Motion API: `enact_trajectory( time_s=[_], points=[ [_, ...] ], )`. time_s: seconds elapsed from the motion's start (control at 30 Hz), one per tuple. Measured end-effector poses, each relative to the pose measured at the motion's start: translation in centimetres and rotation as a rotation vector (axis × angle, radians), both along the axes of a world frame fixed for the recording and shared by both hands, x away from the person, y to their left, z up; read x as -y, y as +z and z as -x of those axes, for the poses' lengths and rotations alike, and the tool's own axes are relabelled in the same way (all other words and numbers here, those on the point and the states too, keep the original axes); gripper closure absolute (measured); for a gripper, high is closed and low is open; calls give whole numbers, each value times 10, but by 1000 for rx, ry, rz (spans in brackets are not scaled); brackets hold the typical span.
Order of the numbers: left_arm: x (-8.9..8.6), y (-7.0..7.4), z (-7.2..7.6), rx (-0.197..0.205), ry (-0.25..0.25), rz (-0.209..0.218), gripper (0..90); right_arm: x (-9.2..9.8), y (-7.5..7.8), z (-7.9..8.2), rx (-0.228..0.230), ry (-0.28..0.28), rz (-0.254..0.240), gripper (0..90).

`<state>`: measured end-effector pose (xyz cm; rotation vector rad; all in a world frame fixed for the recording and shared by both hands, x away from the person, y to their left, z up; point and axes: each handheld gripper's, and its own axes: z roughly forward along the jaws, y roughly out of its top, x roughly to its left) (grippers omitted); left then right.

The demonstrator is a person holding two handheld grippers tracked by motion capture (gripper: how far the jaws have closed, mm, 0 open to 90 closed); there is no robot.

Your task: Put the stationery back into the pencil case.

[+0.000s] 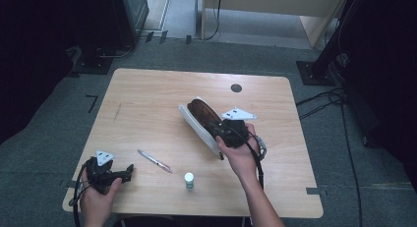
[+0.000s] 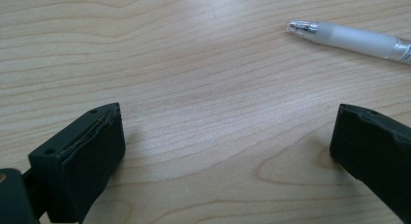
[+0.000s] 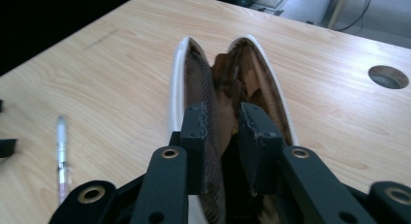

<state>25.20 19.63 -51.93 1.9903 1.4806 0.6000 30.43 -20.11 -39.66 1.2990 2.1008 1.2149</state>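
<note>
At the centre of the frame my right gripper (image 1: 227, 131) pinches the brown shoe (image 1: 204, 120) lying on the surface (image 1: 147, 99), my left gripper (image 1: 115, 175) spread empty at lower left; the soft upper could slip free.

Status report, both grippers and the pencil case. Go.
Left gripper open, low over table, near pen. Right gripper shut on pencil case lining. Small bottle stands apart.

My overhead camera looks forward and down on the whole table (image 1: 147, 97). My left claw's camera skims the wood near the pen (image 2: 354, 40); my right camera shares that pen (image 3: 62, 141).
</note>
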Motion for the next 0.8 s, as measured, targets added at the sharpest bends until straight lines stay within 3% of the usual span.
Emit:
enact_trajectory(
  time_s=[0.1,0.3,0.8],
  points=[
    [0,0,0,0,0,0,0,0,1,13,18,32,-34,708],
    [0,0,0,-1,-1,-1,0,-2,0,28,33,65,-53,690],
    [0,0,0,-1,0,1,0,-17,-20,71,38,129,-115,493]
  ],
)
